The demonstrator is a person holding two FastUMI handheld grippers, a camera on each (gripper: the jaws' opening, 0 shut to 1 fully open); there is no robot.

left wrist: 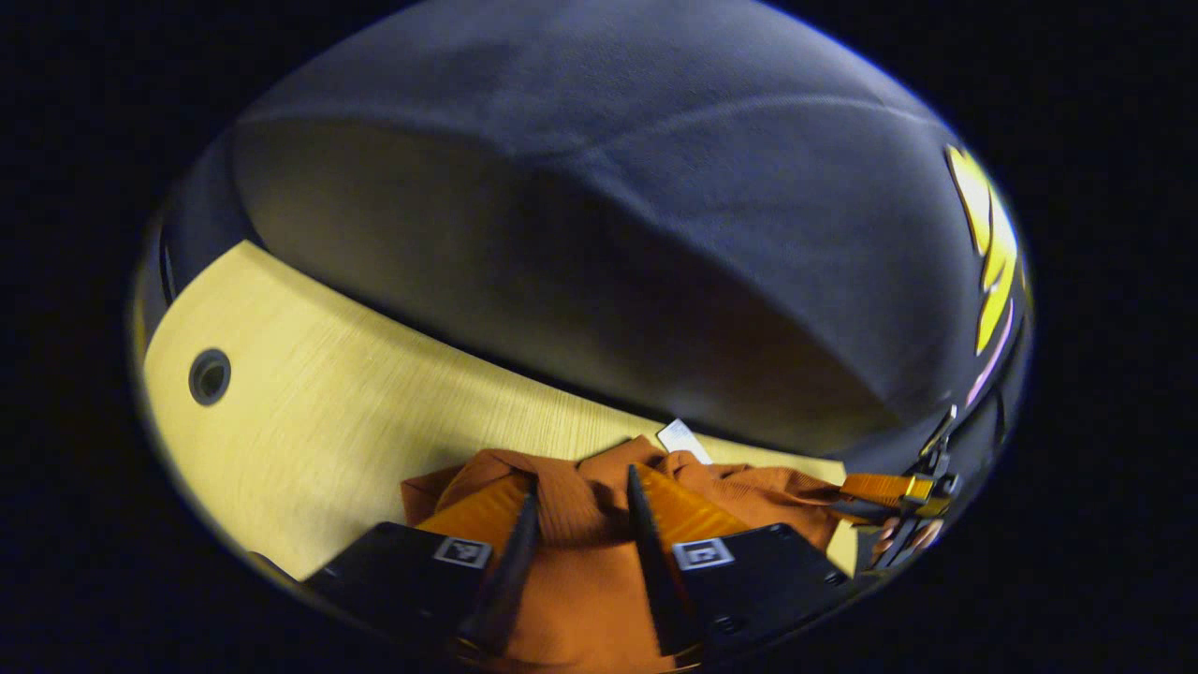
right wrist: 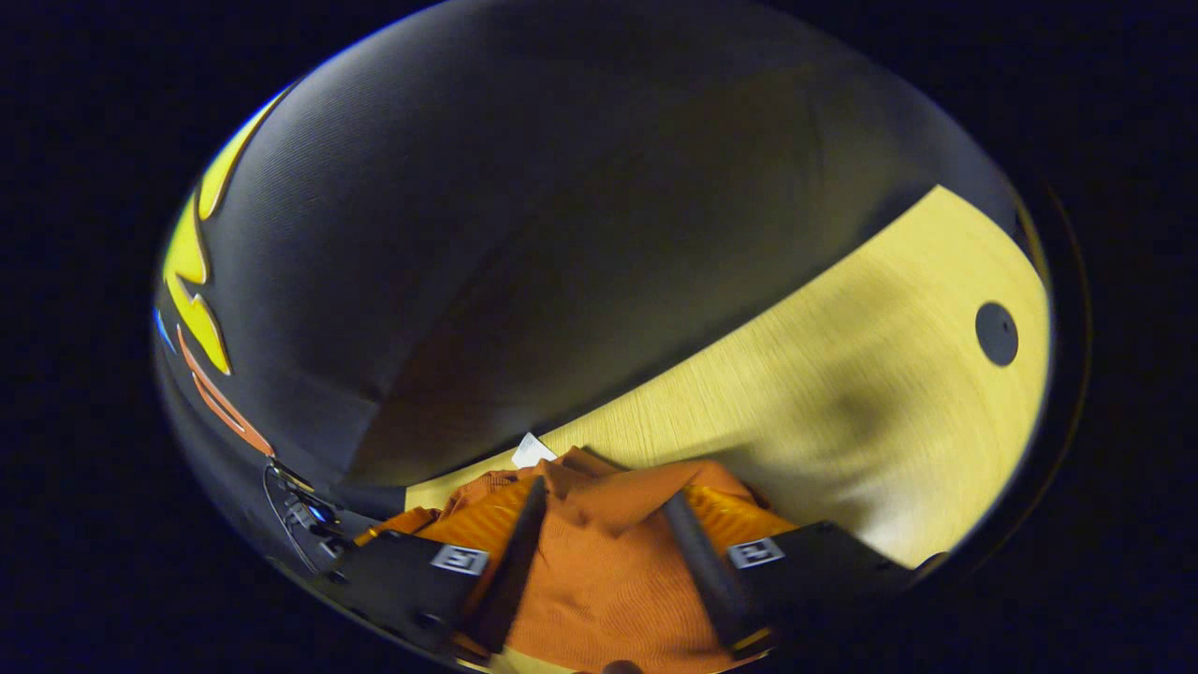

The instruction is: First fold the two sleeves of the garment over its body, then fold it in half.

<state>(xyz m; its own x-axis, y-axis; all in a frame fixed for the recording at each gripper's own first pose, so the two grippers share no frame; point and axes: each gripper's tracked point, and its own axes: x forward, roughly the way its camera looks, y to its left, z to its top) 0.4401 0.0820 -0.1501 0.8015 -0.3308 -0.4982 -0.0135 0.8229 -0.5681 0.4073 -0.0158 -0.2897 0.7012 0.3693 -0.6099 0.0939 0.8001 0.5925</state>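
Both my tongs, left (left wrist: 580, 487) and right (right wrist: 604, 501), are pinching the orange garment (left wrist: 580, 580) over the pale wooden desk (left wrist: 309, 421).

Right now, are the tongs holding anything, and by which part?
Both tongs have the orange garment lying between their fingers, left tongs and right tongs. Whether the fingers actually pinch the cloth, and which part, cannot be told.
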